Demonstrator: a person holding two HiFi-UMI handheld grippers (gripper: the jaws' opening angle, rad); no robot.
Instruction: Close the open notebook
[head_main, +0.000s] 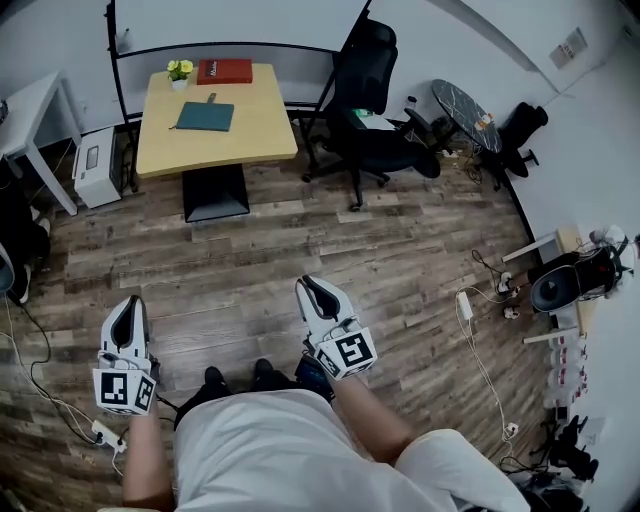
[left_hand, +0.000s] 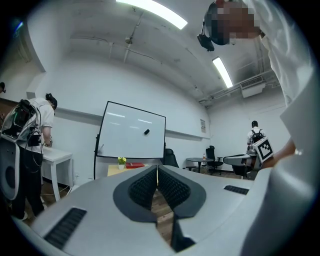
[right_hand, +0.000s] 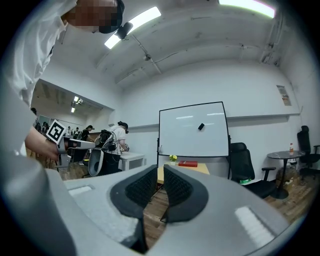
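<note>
Grippers of grey plastic, two in all, are hovering low in the frame above the wood-plank floor (head_main: 250, 250). The left gripper (head_main: 127, 302) is pressing its ridged black pads (left_hand: 145, 187) together on nothing. The right gripper (head_main: 312, 284) is showing only a hairline gap and is also empty. Far off at upper left, one light wooden table (head_main: 265, 130) is carrying one flat teal notebook (head_main: 205, 117), one red book (head_main: 224, 71) and one small yellow-flowered plant (head_main: 179, 70). One whiteboard (head_main: 240, 25) is standing behind it.

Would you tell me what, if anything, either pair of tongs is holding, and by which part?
Nothing is held: the left tongs and the right tongs are both shut and empty.
</note>
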